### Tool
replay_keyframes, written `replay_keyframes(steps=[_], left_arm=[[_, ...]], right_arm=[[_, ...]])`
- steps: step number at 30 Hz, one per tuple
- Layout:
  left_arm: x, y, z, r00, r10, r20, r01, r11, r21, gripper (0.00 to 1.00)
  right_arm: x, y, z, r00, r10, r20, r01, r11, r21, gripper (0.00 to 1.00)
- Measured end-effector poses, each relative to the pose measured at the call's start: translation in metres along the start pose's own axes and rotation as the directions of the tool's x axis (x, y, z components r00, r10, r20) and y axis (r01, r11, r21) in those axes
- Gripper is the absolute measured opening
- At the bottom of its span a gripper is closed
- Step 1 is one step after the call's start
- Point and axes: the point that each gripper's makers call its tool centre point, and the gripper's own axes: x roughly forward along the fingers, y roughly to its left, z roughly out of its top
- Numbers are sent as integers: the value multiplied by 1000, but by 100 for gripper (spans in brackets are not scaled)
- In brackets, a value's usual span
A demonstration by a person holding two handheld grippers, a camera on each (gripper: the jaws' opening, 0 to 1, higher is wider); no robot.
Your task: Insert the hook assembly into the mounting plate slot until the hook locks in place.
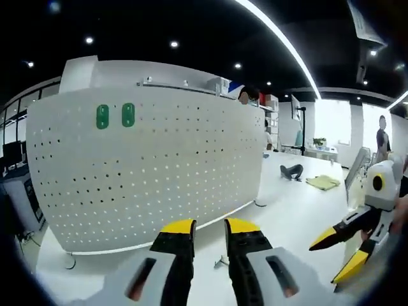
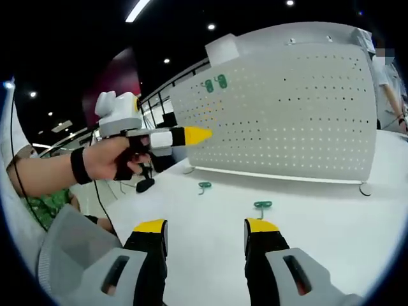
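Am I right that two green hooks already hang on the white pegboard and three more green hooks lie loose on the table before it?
Not quite. Two green hooks do hang on the pegboard, but the right gripper view shows two loose hooks on the table, not three: one nearer the board, one nearer the camera.

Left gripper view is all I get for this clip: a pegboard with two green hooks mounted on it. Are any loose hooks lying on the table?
Observer: Yes. In the right gripper view two lie on the white table before the pegboard: a nearer hook and a farther hook.
Operator: Do the right tongs hold anything?
Observer: No. The right tongs are open and empty.
Operator: What grips the left tongs?
Observer: A hand with a dark wristband holds the left tongs above the table.
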Motion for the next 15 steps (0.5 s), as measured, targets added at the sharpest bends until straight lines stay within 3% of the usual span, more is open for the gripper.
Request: replay_keyframes(steps=[15], left_arm=[[-23,-15,-32,999,-13,-35,12,999,-47,19]], right_arm=[[7,7,-4,1000,21,-23,-21,1000,-14,47]])
